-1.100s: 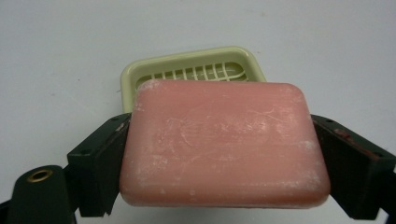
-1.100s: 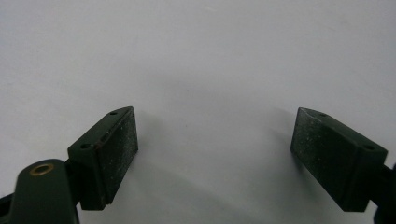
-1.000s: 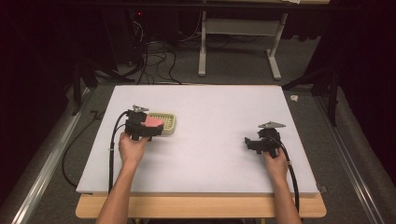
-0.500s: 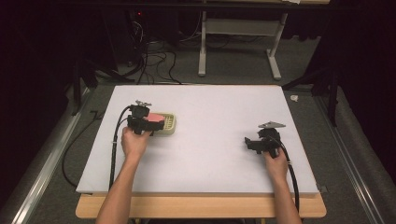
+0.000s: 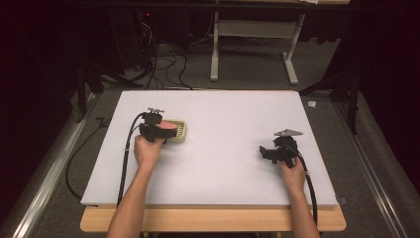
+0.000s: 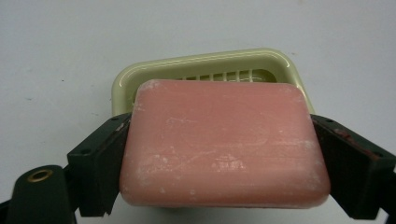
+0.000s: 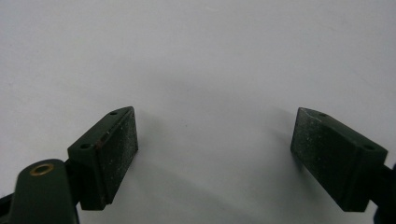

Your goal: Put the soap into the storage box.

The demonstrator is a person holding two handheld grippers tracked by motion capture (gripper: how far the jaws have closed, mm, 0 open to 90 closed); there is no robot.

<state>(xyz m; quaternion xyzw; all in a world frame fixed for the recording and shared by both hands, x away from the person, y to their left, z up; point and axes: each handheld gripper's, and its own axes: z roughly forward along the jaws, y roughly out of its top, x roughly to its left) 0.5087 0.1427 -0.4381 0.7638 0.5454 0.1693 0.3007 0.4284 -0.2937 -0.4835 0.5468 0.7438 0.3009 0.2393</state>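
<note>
A pink bar of soap [image 6: 224, 144] sits between the two jaws of my left gripper [image 6: 219, 154], which is shut on its short ends. Just beyond it lies a pale yellow-green soap dish [image 6: 205, 65] with a slotted floor. In the high view the left gripper [image 5: 154, 130] hovers at the dish [image 5: 181, 134] on the left part of the white table, the soap [image 5: 168, 126] showing over the dish. My right gripper [image 5: 270, 151] rests at the right side of the table; its jaws [image 7: 215, 154] stand wide apart over bare white surface, open and holding nothing.
The white tabletop [image 5: 223, 124] lies on a wooden board [image 5: 213, 220]. Black cables [image 5: 126, 163] trail from both grippers toward the front edge. Beyond the far edge are a desk frame [image 5: 252, 54], floor cables and dark floor.
The left gripper with the soap has shifted slightly toward the dish. The right gripper has stayed in place.
</note>
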